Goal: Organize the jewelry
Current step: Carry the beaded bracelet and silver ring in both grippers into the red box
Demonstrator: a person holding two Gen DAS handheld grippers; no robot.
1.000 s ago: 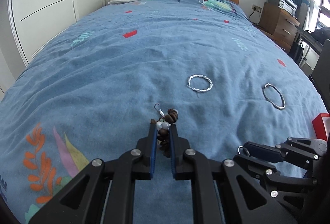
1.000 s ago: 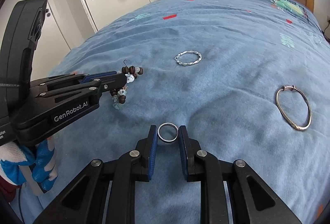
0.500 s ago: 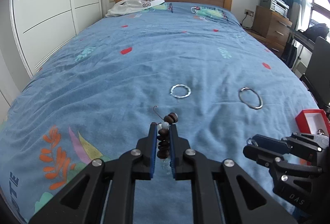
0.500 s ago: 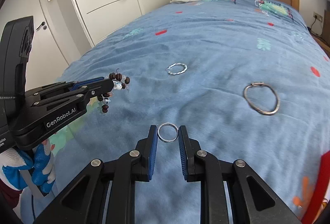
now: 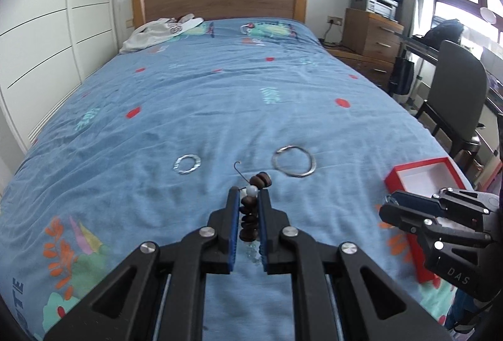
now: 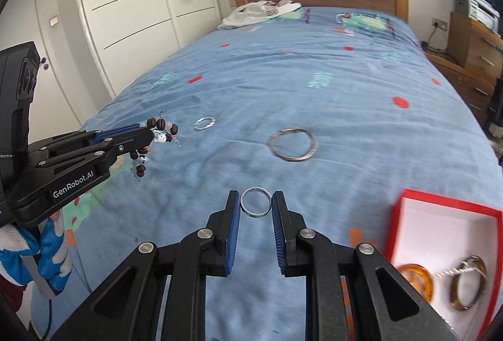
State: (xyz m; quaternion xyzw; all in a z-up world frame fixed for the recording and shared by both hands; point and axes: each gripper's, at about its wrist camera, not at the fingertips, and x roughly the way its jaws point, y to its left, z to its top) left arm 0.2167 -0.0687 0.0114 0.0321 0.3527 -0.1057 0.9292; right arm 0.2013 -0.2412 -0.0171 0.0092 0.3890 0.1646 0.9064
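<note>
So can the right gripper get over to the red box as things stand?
Probably yes. The right gripper, shut on the silver ring, has the red box open just to its right, with only bare blue bedspread between.

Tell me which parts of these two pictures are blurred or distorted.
Left wrist view: the thin bangle and twisted ring on the bed look motion-smeared, and the wardrobe bows from fisheye distortion. Right wrist view: the red box is smeared at its edge, while the held silver ring is sharp.
</note>
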